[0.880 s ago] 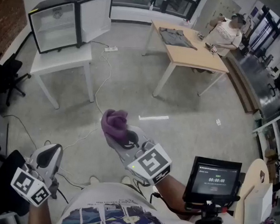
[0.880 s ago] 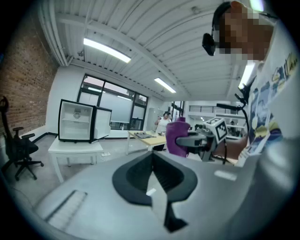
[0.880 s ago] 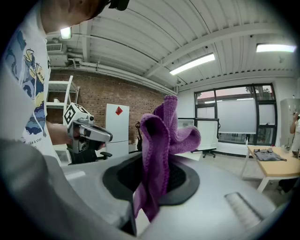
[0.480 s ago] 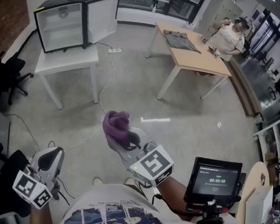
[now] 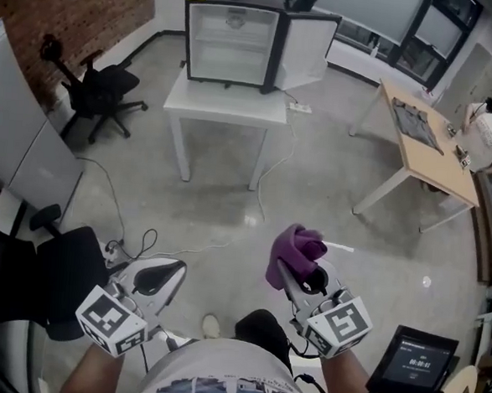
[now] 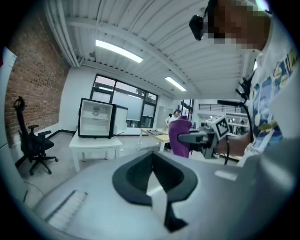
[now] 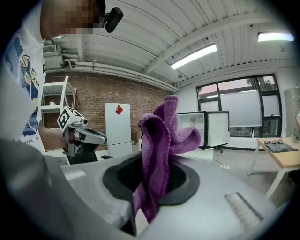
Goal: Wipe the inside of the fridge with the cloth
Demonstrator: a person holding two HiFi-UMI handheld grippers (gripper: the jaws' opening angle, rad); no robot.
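Between the pinching jaws of the right gripper (image 5: 305, 281), the purple cloth (image 5: 294, 248) stands lengthwise, tip toward the open fridge (image 5: 231, 34) on the white table (image 5: 227, 108). Jaws of the left gripper (image 5: 158, 279) meet, empty.

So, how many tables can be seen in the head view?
2: a white table under the small black fridge and a light wooden table far right. Others may be hidden.

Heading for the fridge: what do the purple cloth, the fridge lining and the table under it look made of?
The purple cloth: soft matte fabric, microfibre-like; ribbed weave and limp folds show. The fridge: dark casing, pale smooth lining, probably plastic, too far to be sure. The table: smooth white top and legs, perhaps painted or laminated; unclear.
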